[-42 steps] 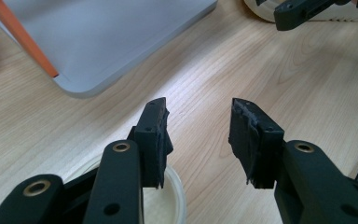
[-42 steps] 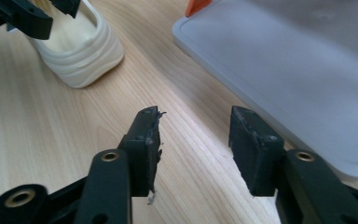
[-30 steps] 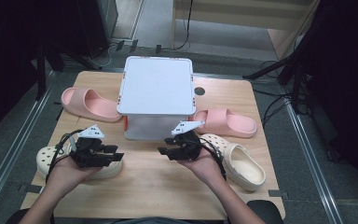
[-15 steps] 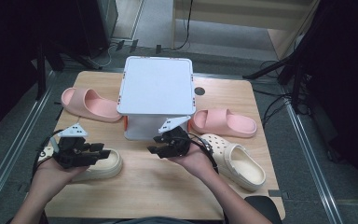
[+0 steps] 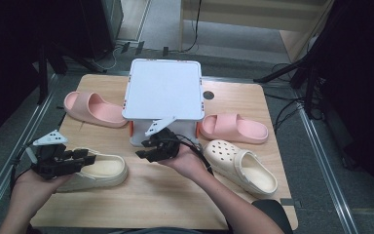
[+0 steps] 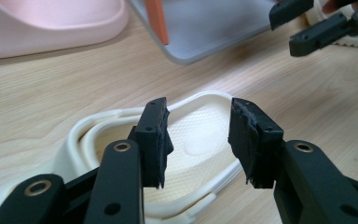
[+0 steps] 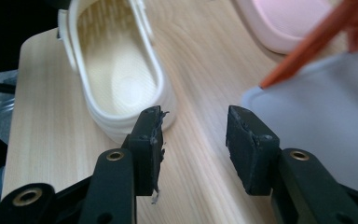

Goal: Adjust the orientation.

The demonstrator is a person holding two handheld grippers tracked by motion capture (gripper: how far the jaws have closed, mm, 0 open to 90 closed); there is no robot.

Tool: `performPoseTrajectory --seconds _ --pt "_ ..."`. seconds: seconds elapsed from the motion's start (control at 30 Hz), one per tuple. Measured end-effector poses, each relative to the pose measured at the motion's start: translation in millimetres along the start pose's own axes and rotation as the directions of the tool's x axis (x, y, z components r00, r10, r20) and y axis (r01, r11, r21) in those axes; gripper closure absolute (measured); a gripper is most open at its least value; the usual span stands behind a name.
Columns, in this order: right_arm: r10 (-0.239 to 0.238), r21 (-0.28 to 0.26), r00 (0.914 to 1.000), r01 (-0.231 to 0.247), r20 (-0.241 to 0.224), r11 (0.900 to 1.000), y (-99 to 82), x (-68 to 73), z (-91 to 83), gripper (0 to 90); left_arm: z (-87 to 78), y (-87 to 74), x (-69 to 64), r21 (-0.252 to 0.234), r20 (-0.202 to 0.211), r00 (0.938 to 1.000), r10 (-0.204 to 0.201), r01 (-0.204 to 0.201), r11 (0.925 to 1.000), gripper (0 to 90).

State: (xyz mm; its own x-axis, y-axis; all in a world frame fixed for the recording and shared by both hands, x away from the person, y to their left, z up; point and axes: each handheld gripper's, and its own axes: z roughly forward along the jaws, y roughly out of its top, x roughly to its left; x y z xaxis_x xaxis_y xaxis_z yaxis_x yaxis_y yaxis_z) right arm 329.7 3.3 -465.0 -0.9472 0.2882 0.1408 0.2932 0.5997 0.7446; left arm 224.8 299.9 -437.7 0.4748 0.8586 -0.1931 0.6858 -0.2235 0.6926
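High view: the left tool (image 5: 85,158) has slid toward 9 o'clock and hangs spread over the cream clog (image 5: 100,170). Left gripper view: nothing pinched. Right gripper view: the right tool (image 7: 193,140), closing slightly, stays empty beside it.

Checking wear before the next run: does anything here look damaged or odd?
Yes. The rubber pads on both grippers look frayed: ragged, chipped edges on the left gripper pads and the right gripper pads, with a shred hanging off one. The shoes look intact.
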Motion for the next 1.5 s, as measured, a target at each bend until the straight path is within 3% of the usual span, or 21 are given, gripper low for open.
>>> performPoseTrajectory --seconds 0.33,0.53,0.7,0.87,0.9,0.93,1.07,1.2,1.5 --pt "-0.070 0.028 0.9971 0.070 -0.029 0.9971 10.5 18.8 35.7 59.6 -7.4 -4.3 9.6 -0.014 -0.020 0.9995 -0.023 0.023 0.9996 56.3" --pt "-0.056 0.048 0.9983 0.057 -0.015 0.9972 12.5 23.3 58.1 60.9 -8.2 -5.0 11.6 -0.015 -0.024 0.9994 -0.025 0.025 0.9996 56.0" --pt "-0.085 0.067 0.9961 0.084 0.022 0.9942 14.4 28.6 74.2 61.6 -8.9 -5.7 13.1 -0.019 -0.021 0.9995 -0.025 0.024 0.9995 56.0" --pt "-0.058 0.084 0.9981 0.056 0.020 0.9949 10.5 23.3 85.9 65.5 -9.6 -6.2 14.4 -0.020 -0.019 0.9994 -0.028 0.027 0.9994 55.9" --pt "-0.046 0.087 0.9988 0.045 0.014 0.9952 10.1 22.9 87.3 70.0 -9.4 -6.4 14.6 -0.022 -0.021 0.9994 -0.029 0.028 0.9994 56.0" --pt "-0.029 0.090 0.9996 0.028 0.003 0.9955 10.1 23.2 88.3 71.8 -9.4 -6.4 15.0 -0.022 -0.022 0.9993 -0.029 0.029 0.9993 56.0" --pt "0.005 0.118 0.9992 -0.010 0.040 0.9930 16.0 25.7 88.0 79.4 -10.2 -6.5 15.7 -0.030 -0.023 0.9993 -0.029 0.028 0.9992 56.0" --pt "0.030 0.125 0.9981 -0.036 0.053 0.9915 18.7 26.8 84.7 81.3 -9.6 -6.7 15.3 -0.022 -0.023 0.9993 -0.028 0.028 0.9994 55.5" --pt "0.065 0.128 0.9933 -0.077 0.095 0.9888 9.6 26.3 55.9 81.7 -8.2 -5.0 10.7 -0.027 -0.012 0.9998 -0.013 0.013 0.9995 55.9"
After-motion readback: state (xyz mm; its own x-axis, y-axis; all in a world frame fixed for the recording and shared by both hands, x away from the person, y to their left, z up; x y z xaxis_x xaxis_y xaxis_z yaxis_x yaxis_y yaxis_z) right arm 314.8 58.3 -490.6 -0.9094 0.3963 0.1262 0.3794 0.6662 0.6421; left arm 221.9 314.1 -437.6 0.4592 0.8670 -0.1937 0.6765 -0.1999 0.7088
